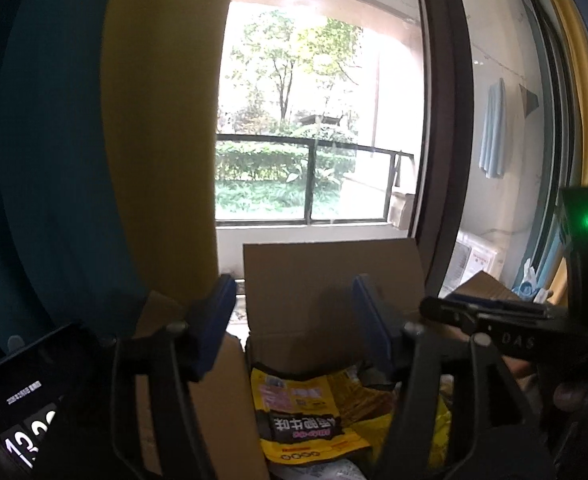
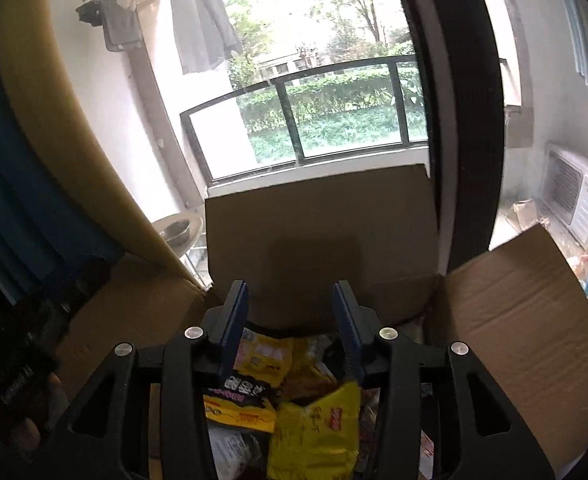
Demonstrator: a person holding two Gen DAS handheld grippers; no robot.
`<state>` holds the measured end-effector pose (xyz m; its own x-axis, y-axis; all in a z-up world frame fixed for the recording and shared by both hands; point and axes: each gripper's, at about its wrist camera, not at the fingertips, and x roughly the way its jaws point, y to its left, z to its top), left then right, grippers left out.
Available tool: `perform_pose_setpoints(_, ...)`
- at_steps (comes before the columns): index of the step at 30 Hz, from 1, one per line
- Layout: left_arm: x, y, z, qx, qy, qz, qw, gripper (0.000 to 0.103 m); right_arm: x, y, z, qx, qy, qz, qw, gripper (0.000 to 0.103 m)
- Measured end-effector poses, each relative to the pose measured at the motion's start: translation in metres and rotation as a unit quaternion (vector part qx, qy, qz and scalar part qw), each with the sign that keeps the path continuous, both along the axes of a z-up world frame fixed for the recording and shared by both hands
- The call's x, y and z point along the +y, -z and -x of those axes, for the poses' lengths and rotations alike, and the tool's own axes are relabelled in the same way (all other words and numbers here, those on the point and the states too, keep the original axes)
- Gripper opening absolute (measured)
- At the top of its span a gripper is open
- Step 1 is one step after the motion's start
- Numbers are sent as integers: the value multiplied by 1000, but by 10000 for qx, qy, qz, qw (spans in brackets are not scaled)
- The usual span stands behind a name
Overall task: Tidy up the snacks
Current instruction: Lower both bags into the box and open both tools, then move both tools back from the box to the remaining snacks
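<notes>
The left gripper (image 1: 294, 300) hangs over an open cardboard box (image 1: 325, 280) with its blue pads well apart and nothing between them; it is released and touches none of the packets below. Under it, inside the box, lies a yellow and black snack packet (image 1: 313, 420) printed with large white characters.

The right gripper (image 2: 292, 308) is also over the box, its jaws parted to a moderate gap and empty, clear of the snacks. Below it a crumpled yellow snack bag (image 2: 317, 428) lies nearest, with the yellow and black packet just left of and beyond it, among other wrappers too jumbled to tell apart. In the left wrist view the right gripper enters from the right edge, near the left one.

The box's far flap (image 2: 317, 220) stands upright against a window (image 2: 333, 112), and its right flap (image 2: 525, 320) splays outward.
</notes>
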<state>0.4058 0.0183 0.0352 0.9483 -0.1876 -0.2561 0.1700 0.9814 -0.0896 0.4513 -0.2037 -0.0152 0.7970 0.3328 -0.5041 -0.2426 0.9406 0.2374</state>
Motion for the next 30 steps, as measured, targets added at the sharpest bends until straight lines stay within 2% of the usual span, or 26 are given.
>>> perform_pose_setpoints(10,-8,-11,35,-78,142,-24,9999,62,-13,-7,42,-109,21,115,9999,46)
perform_pose_setpoints(17,-16,-15,66,60,284,-75,9995,64,-17,-11,87,-214,-83,253,9994,46)
perform_pose_setpoints(21,-24,-10,88,127,459,-105,9988,72,-14,-11,113,-242,-217,420,9986,46)
perform_pose_setpoints(30,-34,1,140,287,739,-124,9968,73,-21,2,175,-224,-440,705,9963,46)
